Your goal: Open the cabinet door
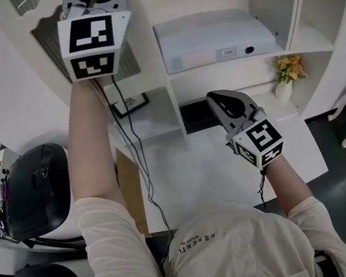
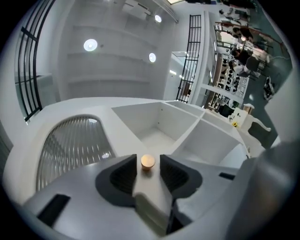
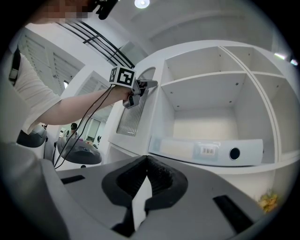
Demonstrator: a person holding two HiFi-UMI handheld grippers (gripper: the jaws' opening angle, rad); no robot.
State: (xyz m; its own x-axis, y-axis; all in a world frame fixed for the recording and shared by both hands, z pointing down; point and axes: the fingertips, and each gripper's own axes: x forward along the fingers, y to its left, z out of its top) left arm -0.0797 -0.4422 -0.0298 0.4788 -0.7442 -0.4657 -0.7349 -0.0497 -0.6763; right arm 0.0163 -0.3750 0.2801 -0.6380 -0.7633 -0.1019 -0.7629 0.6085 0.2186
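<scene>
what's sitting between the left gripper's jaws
A small round tan knob, with a slight gap on each side; the left gripper view shows it.

I get bright, even light from ceiling spots (image 2: pixel 90 45); fisheye edges bend, corners black, left gripper (image 2: pixel 146 165) body blurred.
</scene>
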